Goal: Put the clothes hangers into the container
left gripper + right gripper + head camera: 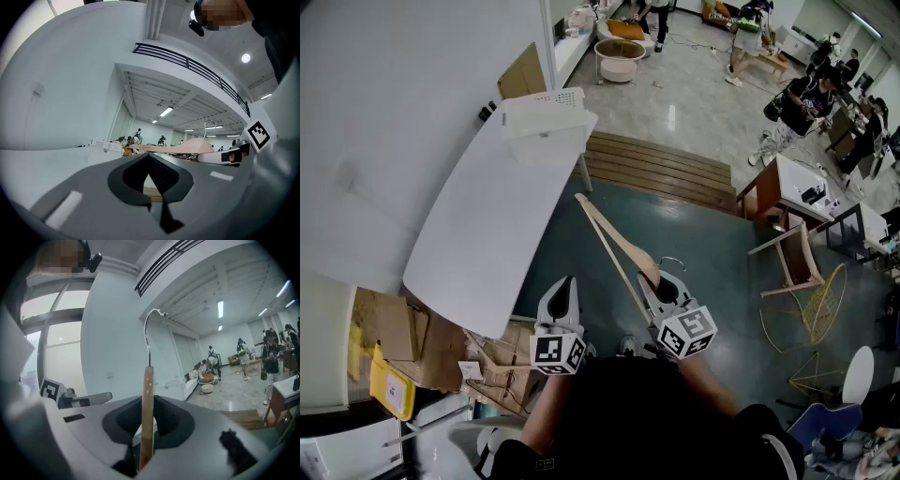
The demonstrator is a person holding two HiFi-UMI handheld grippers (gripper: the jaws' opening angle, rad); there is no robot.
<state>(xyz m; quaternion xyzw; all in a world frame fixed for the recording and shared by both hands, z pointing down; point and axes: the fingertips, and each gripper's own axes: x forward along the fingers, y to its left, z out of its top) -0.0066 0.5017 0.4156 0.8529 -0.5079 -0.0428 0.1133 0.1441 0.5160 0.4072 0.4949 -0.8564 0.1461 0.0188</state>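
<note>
Right gripper (654, 281) clamped on the wooden hanger (614, 239) just below its wire hook; hanger held in the air over the floor, well apart from the white container (546, 114) on the table (478, 244); left gripper (566, 286) closed on nothing. Hanger judged light, rigid and smooth; its long arm may lever, so the central hold suits it.

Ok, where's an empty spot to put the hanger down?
The white table is bare from the white basket at its far end down to its near edge. Below that edge it's crowded with cardboard boxes.
</note>
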